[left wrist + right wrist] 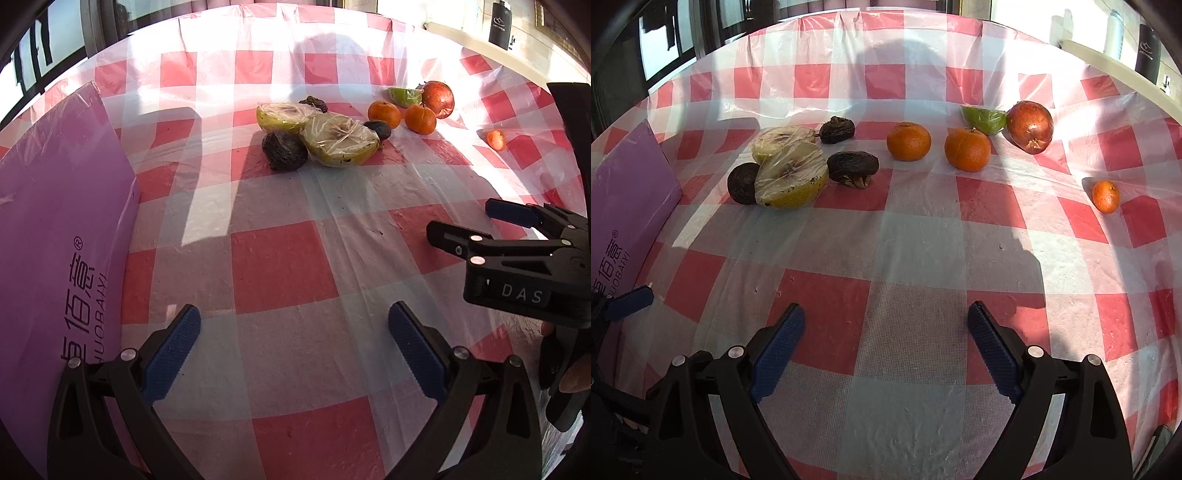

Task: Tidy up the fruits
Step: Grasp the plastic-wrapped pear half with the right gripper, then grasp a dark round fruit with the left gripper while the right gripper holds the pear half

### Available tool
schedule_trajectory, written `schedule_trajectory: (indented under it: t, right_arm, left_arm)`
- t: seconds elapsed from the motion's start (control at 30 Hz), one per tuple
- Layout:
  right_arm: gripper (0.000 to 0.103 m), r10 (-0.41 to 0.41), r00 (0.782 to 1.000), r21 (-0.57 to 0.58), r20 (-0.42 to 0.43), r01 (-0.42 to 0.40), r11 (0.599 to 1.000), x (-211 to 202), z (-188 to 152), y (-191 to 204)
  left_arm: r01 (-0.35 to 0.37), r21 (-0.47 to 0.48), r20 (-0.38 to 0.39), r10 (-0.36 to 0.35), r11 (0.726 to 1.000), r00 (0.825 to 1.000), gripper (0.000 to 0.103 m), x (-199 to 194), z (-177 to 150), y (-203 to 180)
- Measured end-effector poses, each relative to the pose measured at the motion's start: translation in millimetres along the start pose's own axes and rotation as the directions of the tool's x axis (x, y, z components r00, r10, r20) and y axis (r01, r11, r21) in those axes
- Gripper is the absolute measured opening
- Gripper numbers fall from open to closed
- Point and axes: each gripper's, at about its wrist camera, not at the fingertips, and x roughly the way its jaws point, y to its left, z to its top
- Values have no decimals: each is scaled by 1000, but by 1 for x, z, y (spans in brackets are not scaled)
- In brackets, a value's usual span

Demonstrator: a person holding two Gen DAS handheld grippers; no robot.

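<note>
well, both grippers hang low over the red-and-white checked plastic tablecloth (916, 236), and neither one has anything between its blue ribbed pads. the left gripper (293, 350) sits at the bottom of the left wrist view with its fingers spread wide and released; the right gripper (886, 347) looks the same at the bottom of the right wrist view, fingers parted and bare. the right gripper also shows at the right edge of the left wrist view, black with white letters on its body.

the fruit lies across the upper half of both frames, well apart from the fingers. upper left in the right wrist view, two yellow-green pear halves wrapped in clear film (788, 166) lean against each other, with three dark, wrinkled round fruits (852, 166) close around them: one touching the near half on its left, one just to its right, one behind. toward the centre, two round orange mandarins (908, 142) sit side by side, apart from each other. behind the right-hand one lies a green lime wedge in clear wrap (984, 118), just beside a dark red apple (1030, 125) tipped on its side. a small orange kumquat-like fruit (1105, 195) lies alone at the right, well apart from the rest.

a flat purple box with printed characters (62, 229) fills the left side of the left wrist view, resting on the cloth.
</note>
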Motion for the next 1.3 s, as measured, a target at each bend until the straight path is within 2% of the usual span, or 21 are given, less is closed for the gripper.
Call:
schedule_trajectory:
  t: [0.13, 0.33, 0.43, 0.5, 0.53, 0.57, 0.67, 0.8, 0.9, 1.07, 1.17, 1.23, 1.3]
  right_arm:
    - [81, 53, 999, -89, 7, -52, 995, 20, 27, 25]
    - [75, 93, 996, -122, 5, -92, 988, 44, 62, 41]
    - [74, 104, 995, -135, 6, -102, 986, 50, 72, 47]
    - [69, 114, 993, -139, 7, -112, 984, 53, 75, 47]
    - [67, 118, 993, -138, 10, -115, 984, 53, 75, 47]
    - [59, 139, 990, -137, 20, -135, 981, 51, 75, 46]
    - [58, 176, 982, -95, 63, -170, 981, 43, 71, 35]
    - [58, 105, 988, -28, 110, -103, 994, 20, 46, 8]
    - [58, 81, 986, 73, 148, -93, 993, -1, 19, -27]
    - [58, 113, 971, 188, 212, -154, 970, -24, -15, -67]
    - [58, 181, 951, 218, 252, -238, 947, -28, -19, -79]
    - [58, 207, 944, 245, 257, -271, 931, -25, -19, -85]
    - [58, 237, 934, 273, 266, -309, 911, -22, -20, -92]
  left_arm:
    - [10, 12, 7, -11, 1000, 1000, 102, -3, -5, -1]
    - [8, 8, 9, -8, 1000, 1000, 102, -3, -5, -1]
    - [8, 6, 9, -8, 1000, 1000, 102, -4, -5, -1]
    - [7, 7, 9, -7, 1000, 1000, 102, -4, -5, -2]
    - [7, 6, 8, -8, 1000, 1000, 102, -4, -5, -2]
    - [7, 6, 7, -7, 1000, 1000, 102, -3, -3, -2]
    - [1, -7, 5, -1, 1000, 1000, 102, 0, 2, -1]
    - [-4, -51, 7, 4, 999, 1000, 101, 13, 23, 5]
    - [-10, -89, 10, 11, 996, 1000, 100, 30, 49, 10]
    - [-26, -144, 30, 31, 989, 999, 87, 58, 93, 12]
    - [-53, -139, 30, 58, 989, 998, 75, 69, 110, 9]
    - [-81, -116, 29, 84, 990, 996, 63, 71, 114, 4]
    - [-64, -88, 43, 69, 994, 997, 36, 69, 114, -1]
